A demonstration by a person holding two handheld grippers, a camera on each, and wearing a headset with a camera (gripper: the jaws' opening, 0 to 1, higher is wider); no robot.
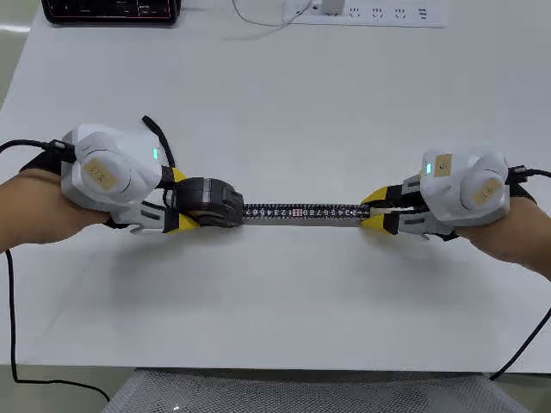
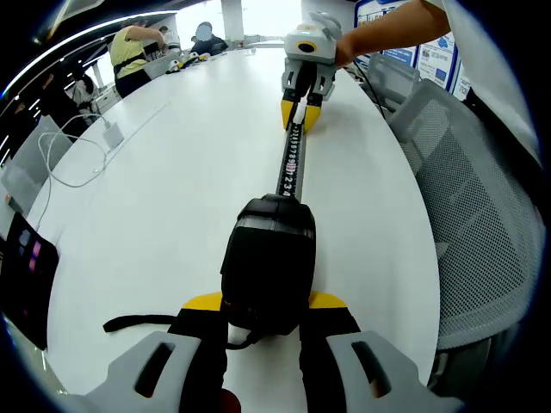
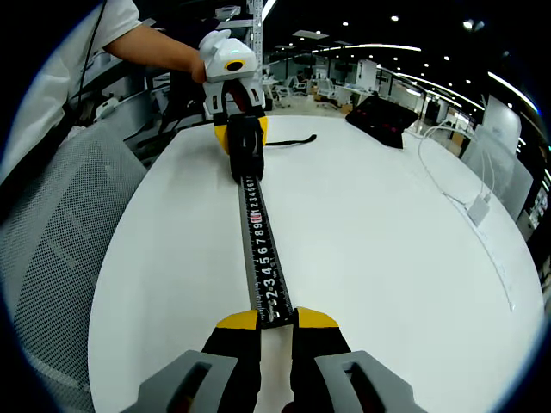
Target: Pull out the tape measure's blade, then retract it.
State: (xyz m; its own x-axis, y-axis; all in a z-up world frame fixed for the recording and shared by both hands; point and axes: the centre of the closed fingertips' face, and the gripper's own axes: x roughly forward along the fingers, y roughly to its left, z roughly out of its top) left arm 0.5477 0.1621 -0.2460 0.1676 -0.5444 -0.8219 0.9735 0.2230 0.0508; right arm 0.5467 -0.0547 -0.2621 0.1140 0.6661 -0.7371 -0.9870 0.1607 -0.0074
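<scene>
Left gripper (image 2: 267,303): your jaws are clamped on the black tape measure (image 2: 269,258), one yellow tip on each flank of the case. Right gripper (image 3: 275,323): your jaws are pressed together on the free end of the blade (image 3: 261,258). The blade is drawn out and runs straight from case to right jaws, low over the white worktop (image 1: 284,112). You cannot tell from the views whether it touches the surface.

Room to move:
- The tape line lies roughly parallel to the near edge, set back from it by a band of bare worktop.
- A grey mesh chair (image 1: 301,391) sits just past that edge.
- Beyond the tape a wide bare stretch runs to the far edge, where a white power strip (image 1: 370,12) and a dark device (image 1: 112,10) lie well apart from your grippers.
- A black cable (image 1: 10,301) drops over the near edge on your left.

Hidden or unclear:
- The blade's end hook is buried between the right jaws.
- The rear of the case is covered by the left jaws.
- A black strap (image 2: 138,323) trails beside the left jaws, and where it attaches is out of sight.
- The numerals read clearly near the right jaws but blur toward the case.
- The dark device is cut off by the top of the head view.
</scene>
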